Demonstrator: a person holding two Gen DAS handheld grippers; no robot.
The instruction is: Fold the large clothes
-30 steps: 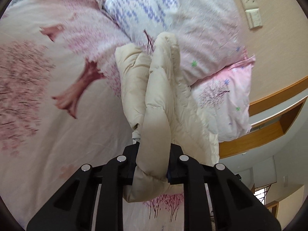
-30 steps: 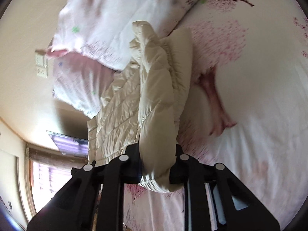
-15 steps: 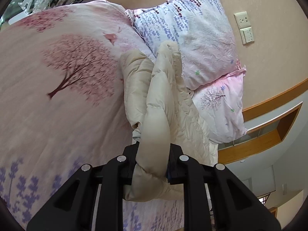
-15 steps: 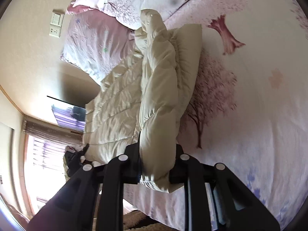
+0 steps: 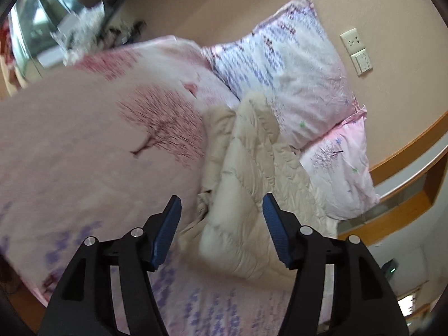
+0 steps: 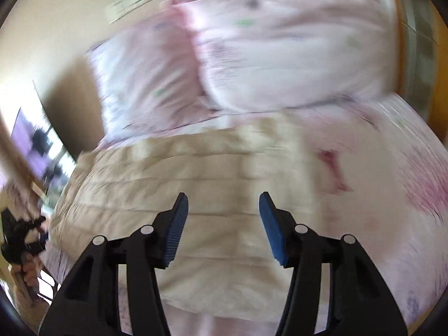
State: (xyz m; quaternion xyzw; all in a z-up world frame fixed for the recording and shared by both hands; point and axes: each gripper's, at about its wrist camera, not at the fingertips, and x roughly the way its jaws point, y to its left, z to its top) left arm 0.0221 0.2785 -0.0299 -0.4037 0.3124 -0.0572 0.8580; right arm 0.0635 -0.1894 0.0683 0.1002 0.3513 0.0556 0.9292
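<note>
A cream quilted puffer coat (image 5: 252, 173) lies on the pink bed cover, bunched up and reaching toward the pillows. My left gripper (image 5: 221, 218) is open and empty, held above the coat's near end. In the right wrist view the coat (image 6: 173, 184) lies spread and flatter, though the view is blurred. My right gripper (image 6: 222, 215) is open and empty, held above the coat's middle. Both show blue pads (image 5: 273, 224) wide apart.
The bed cover (image 5: 84, 151) has pink tree prints. Two pillows (image 5: 296, 84) lean on the wall beyond the coat. A wall socket (image 5: 357, 50) and a wooden ledge (image 5: 406, 151) are at the right. My left gripper (image 6: 19, 240) shows at the far left of the right wrist view.
Both grippers have opened and let go of the coat, which has dropped onto the bed. Both have pulled back and turned; the right wrist view is blurred from motion.
</note>
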